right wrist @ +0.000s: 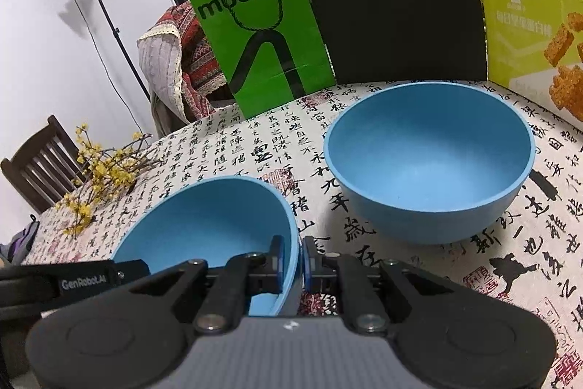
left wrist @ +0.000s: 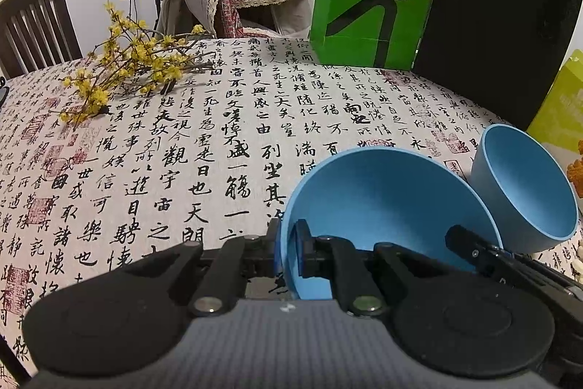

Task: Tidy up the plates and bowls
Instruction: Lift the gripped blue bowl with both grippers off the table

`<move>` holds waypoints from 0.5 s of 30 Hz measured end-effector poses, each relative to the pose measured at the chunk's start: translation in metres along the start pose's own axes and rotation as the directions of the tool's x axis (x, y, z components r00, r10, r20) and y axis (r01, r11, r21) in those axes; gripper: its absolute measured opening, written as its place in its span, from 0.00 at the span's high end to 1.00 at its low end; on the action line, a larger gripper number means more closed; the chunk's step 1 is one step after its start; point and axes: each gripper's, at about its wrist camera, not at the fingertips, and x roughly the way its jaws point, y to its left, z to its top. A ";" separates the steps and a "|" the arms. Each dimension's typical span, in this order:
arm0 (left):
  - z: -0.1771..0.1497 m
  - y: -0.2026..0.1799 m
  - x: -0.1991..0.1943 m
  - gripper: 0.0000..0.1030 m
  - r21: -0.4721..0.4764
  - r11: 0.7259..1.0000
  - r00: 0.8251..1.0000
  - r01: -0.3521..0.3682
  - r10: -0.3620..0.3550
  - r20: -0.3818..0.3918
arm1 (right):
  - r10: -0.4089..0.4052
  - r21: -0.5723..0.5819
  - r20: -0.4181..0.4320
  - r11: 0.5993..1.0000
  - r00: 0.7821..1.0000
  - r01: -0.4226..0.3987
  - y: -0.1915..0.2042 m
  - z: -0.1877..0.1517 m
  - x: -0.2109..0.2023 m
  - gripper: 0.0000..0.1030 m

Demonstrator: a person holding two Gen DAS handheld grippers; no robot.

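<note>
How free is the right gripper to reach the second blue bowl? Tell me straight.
Probably not yet. The right gripper is shut on the rim of the tilted blue bowl, which the left gripper clamps too. Bare calligraphy tablecloth lies between it and the second blue bowl, so only that grip blocks it.

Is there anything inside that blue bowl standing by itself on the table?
Nothing: the standing bowl looks empty, its inside plain blue down to the bottom. What lies beneath it on the tablecloth is covered.

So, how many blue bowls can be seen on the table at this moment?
2. One blue bowl is gripped at its rim by both tongs, the left tongs and the right tongs. The other bowl stands free on the tablecloth near the yellow-green box. None seem hidden.
</note>
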 end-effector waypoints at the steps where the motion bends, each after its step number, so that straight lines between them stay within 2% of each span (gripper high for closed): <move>1: 0.000 0.001 -0.001 0.91 -0.001 1.000 1.000 0.002 -0.002 0.000 | -0.001 -0.004 0.000 1.000 1.000 0.001 0.001 0.000 -0.001 0.90; 7: -0.003 -0.002 -0.008 0.93 0.032 0.999 1.000 -0.008 0.007 0.024 | 0.010 -0.014 -0.019 1.000 1.000 -0.010 0.000 0.000 -0.003 0.86; 12: -0.004 -0.006 -0.011 0.94 0.033 0.999 1.000 -0.008 0.007 0.029 | -0.036 -0.054 -0.009 0.998 0.999 0.035 0.006 -0.003 -0.007 0.90; 15: -0.005 -0.007 -0.015 0.94 0.027 1.000 0.999 -0.015 0.014 0.039 | -0.028 -0.044 -0.001 0.999 1.000 0.028 0.006 -0.001 -0.011 0.90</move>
